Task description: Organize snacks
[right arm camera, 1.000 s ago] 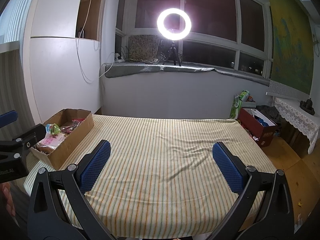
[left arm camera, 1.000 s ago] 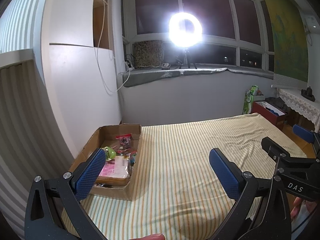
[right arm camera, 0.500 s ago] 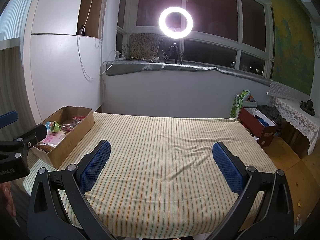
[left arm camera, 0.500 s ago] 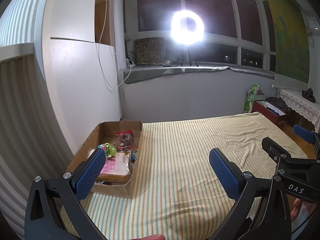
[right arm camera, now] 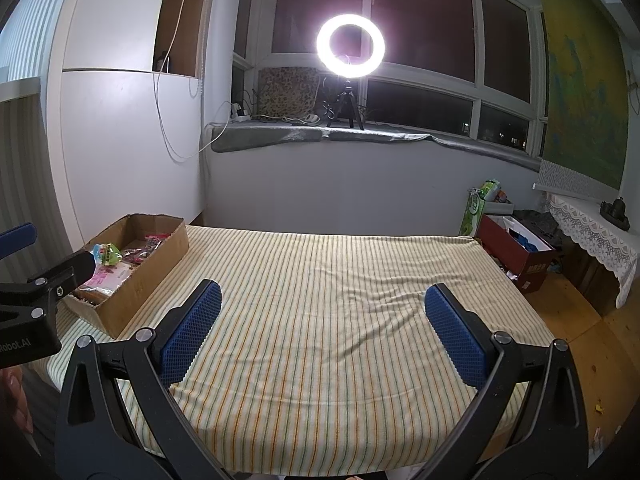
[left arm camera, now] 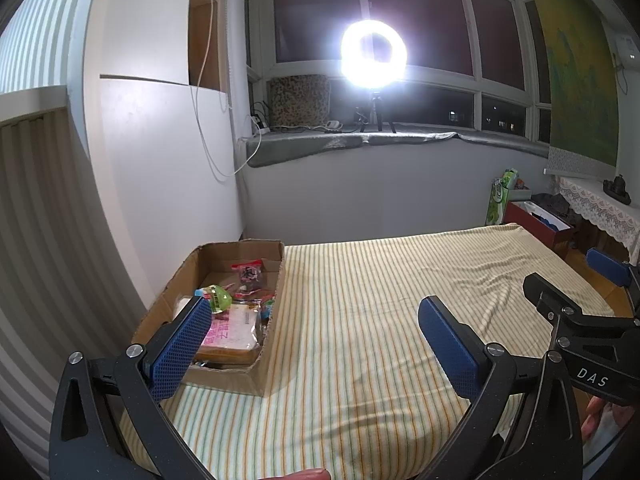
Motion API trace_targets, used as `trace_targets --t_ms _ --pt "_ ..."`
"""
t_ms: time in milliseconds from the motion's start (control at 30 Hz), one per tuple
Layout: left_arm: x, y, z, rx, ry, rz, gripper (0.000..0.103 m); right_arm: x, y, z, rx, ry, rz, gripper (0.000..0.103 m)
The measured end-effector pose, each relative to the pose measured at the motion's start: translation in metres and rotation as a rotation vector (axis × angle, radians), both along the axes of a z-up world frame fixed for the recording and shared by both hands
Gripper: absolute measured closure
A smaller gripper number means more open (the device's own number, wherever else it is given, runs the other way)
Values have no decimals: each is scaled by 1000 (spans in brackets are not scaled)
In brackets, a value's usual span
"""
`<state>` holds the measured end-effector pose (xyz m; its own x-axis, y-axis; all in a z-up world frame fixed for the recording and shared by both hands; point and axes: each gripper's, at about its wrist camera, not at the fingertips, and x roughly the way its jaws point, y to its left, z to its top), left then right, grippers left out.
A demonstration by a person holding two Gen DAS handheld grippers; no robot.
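Observation:
A cardboard box (left arm camera: 272, 344) sits at the left edge of a striped bed (left arm camera: 380, 320). It holds several snacks: a pink-labelled bread pack (left arm camera: 236, 326), a green round pack (left arm camera: 218, 298) and a red packet (left arm camera: 249, 271). The box also shows in the right wrist view (right arm camera: 160, 264). My left gripper (left arm camera: 316, 344) is open and empty, held above the bed just right of the box. My right gripper (right arm camera: 324, 332) is open and empty over the middle of the bed.
A white wall panel (left arm camera: 160, 184) stands left of the box. A ring light (right arm camera: 351, 46) stands on the windowsill behind the bed. A red box (right arm camera: 516, 256) and a lace-covered shelf (right arm camera: 584, 232) stand on the floor to the right.
Both views have tilted up slightly, so the box and bed sit a little lower in frame. Both grippers stay open and empty.

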<state>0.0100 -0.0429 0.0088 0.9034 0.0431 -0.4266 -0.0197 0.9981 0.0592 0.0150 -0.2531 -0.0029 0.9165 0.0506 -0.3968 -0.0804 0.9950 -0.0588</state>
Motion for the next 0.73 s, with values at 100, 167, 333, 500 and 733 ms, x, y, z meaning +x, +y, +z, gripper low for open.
trace_targets --t_ms 100,167,333,500,733 --pt "0 0 0 1 1 0 1 0 0 0 0 0 0 0" --pt "0 1 0 1 0 0 1 0 0 0 -1 -1 1 0" --pt "0 1 0 2 -1 -1 1 0 0 0 0 0 0 0" --pt "0 1 0 1 -1 0 1 -1 0 0 -1 1 2 0" --pt "-2 0 -3 28 -11 11 1 -2 -1 0 0 3 2 0"
